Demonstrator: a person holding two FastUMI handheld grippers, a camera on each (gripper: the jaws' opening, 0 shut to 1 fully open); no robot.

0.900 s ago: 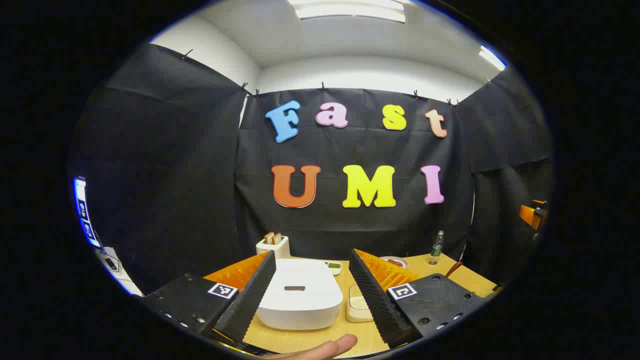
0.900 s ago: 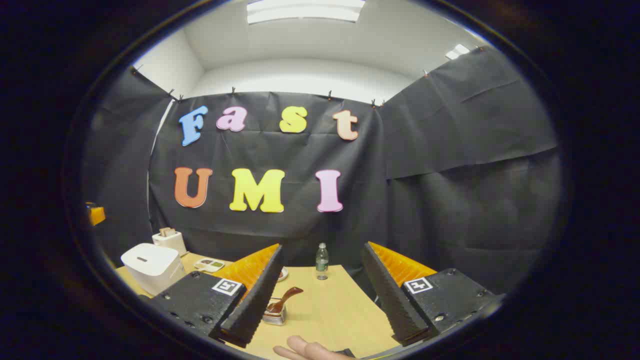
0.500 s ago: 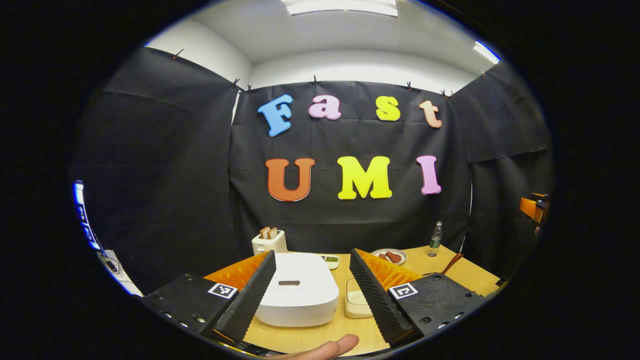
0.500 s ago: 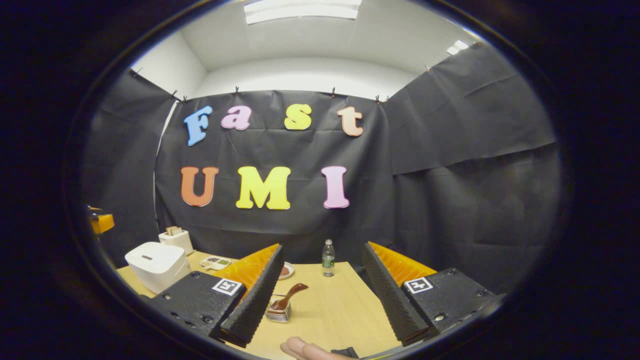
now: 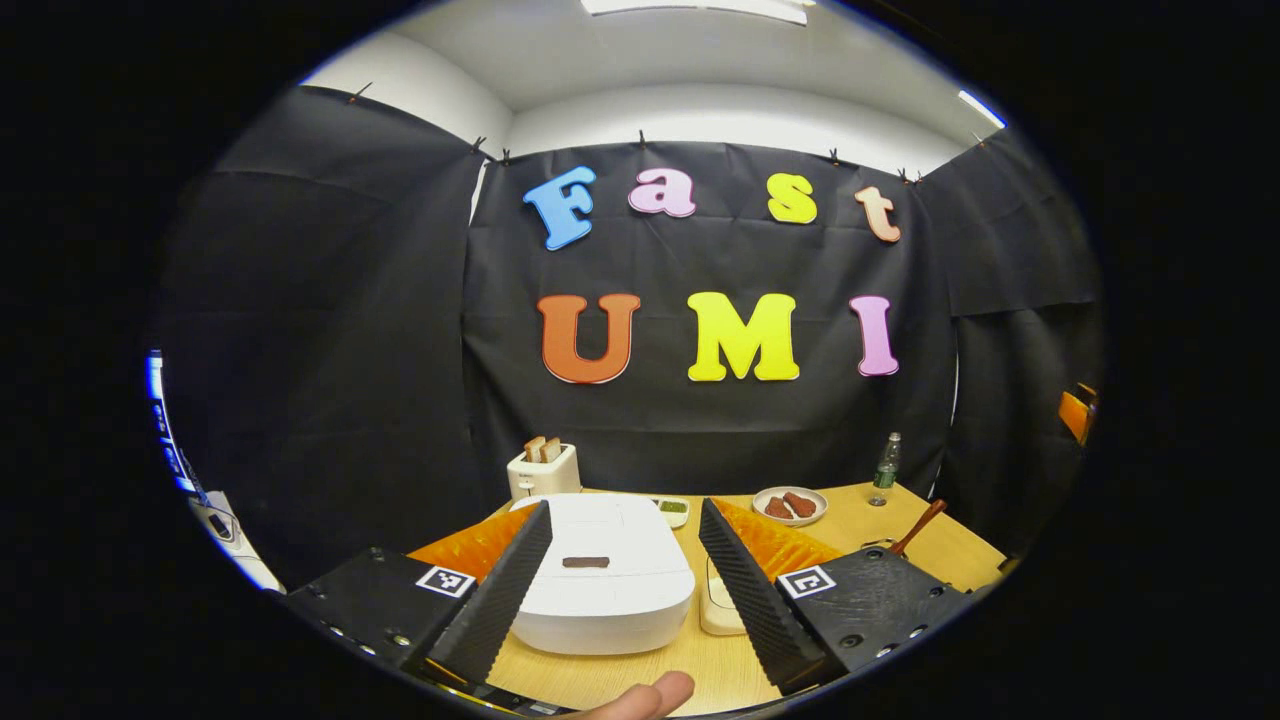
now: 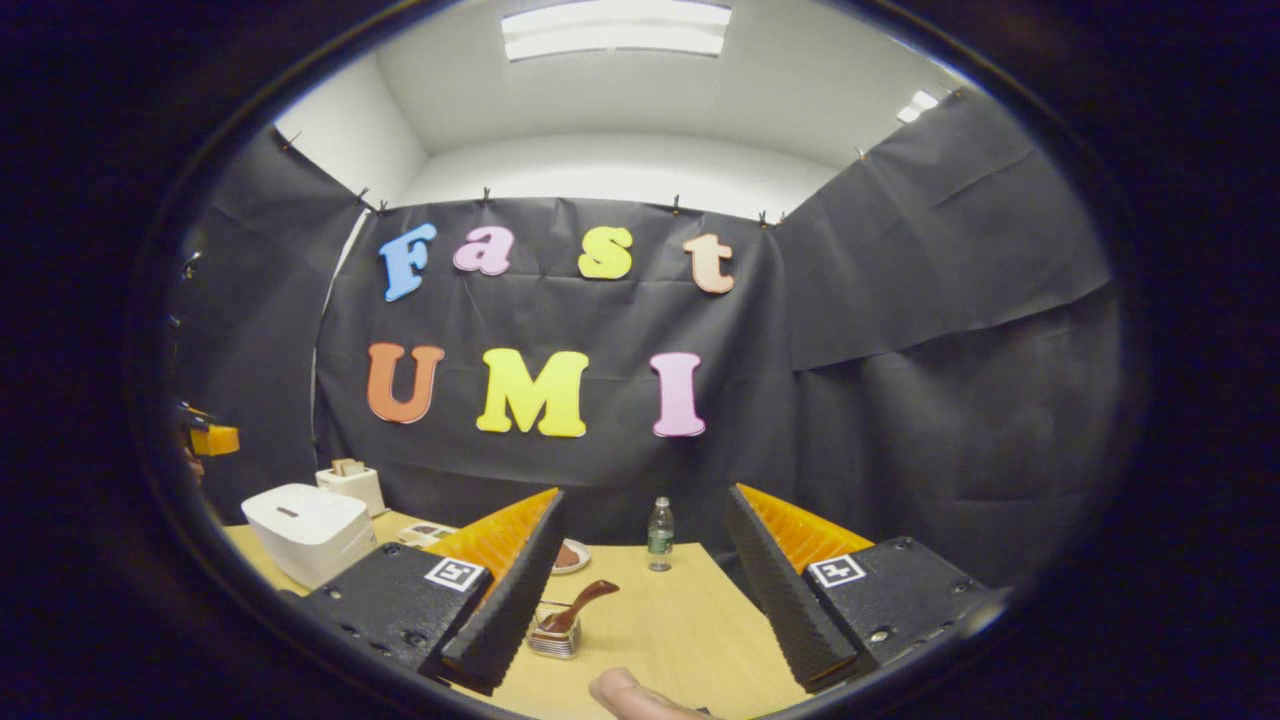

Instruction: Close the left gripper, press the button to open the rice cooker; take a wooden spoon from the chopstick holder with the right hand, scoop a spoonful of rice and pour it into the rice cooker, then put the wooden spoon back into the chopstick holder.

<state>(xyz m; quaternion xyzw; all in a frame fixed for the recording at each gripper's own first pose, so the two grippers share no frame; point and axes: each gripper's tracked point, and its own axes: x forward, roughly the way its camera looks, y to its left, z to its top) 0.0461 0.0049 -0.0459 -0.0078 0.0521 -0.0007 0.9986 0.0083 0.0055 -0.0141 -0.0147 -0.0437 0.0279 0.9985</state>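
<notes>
In the left gripper view the white rice cooker (image 5: 606,585) sits with its lid down, a dark button (image 5: 585,562) on top. My left gripper (image 5: 622,590) is open above it, its fingers on either side of the cooker. A small container of rice (image 5: 716,610) stands to the cooker's right. In the right gripper view my right gripper (image 6: 640,590) is open with nothing between its fingers. The wooden spoon (image 6: 577,606) leans in the clear chopstick holder (image 6: 556,636) by the left finger. The rice cooker (image 6: 308,532) appears far left.
A toaster with bread (image 5: 543,467), a small sauce dish (image 5: 671,508), a plate of food (image 5: 789,505) and a water bottle (image 5: 882,468) stand along the back of the wooden table (image 6: 680,630). The spoon handle (image 5: 918,528) sticks up at right. A fingertip (image 5: 650,694) shows at the bottom.
The left gripper has tipped down a little, so the cooker and back of the table show more. The right gripper has shifted slightly. Both stay open.
</notes>
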